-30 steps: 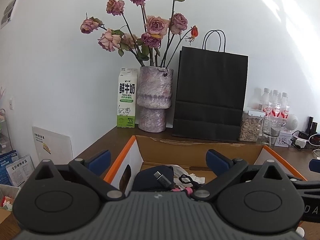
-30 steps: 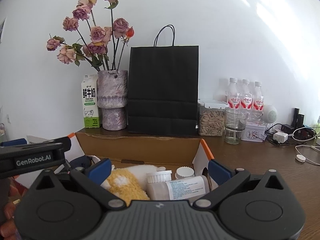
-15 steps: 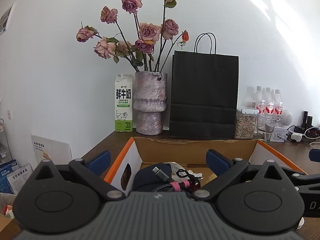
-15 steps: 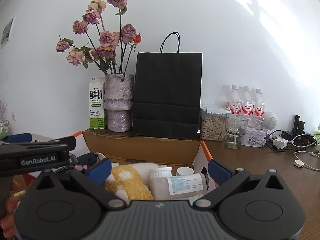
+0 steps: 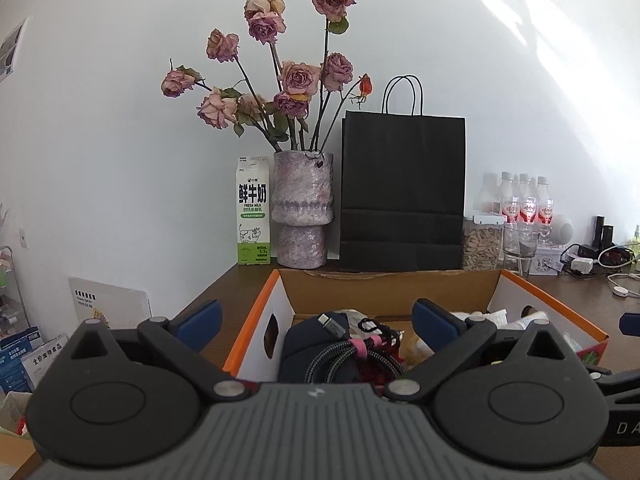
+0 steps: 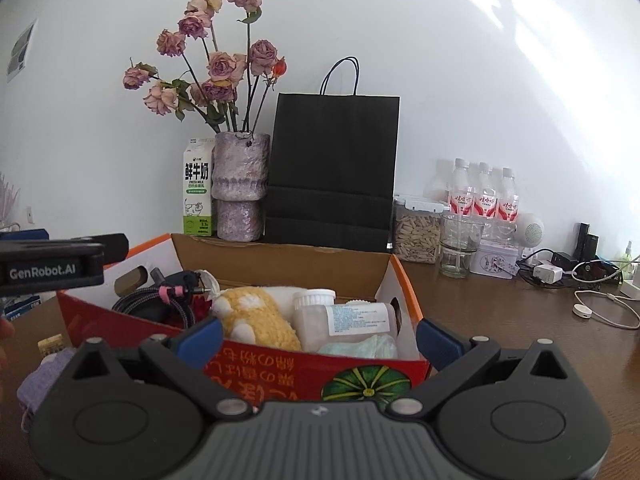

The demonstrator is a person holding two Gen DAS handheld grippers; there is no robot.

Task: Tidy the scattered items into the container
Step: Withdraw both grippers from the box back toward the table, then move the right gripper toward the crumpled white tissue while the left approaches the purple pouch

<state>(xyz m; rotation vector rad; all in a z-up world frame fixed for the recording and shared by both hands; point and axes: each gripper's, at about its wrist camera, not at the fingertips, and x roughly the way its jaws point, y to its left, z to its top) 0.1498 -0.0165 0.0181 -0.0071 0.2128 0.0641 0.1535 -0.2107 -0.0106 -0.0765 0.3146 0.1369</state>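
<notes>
The cardboard box (image 6: 280,264) stands on the brown bench (image 6: 500,320), its flaps open and its near wall red with a printed pumpkin. Inside, from left to right in the right wrist view: a coiled braided cable (image 6: 160,300) bound with a pink tie, a yellow and white plush toy (image 6: 252,314), a clear plastic bottle (image 6: 344,318) lying on its side with a white cap, and a pale green crumpled cloth (image 6: 360,346) in the near right corner.

The left tongs (image 5: 316,318) are held above the box's left part, both blue-tipped fingers spread wide, nothing between them. The right tongs (image 6: 318,334) are at the box's near wall, fingers likewise spread wide and empty.

On the bench left of the box, outside it, lie a lilac knitted item (image 6: 44,376) and a small yellowish block (image 6: 50,345).

Behind the box, against the white wall, stand a milk carton (image 6: 197,194), a vase of dried roses (image 6: 240,188), a black paper bag (image 6: 332,168), a jar of seeds (image 6: 418,230), an empty glass (image 6: 460,244) and water bottles (image 6: 484,196). Chargers and cables (image 6: 592,296) lie at the far right.
</notes>
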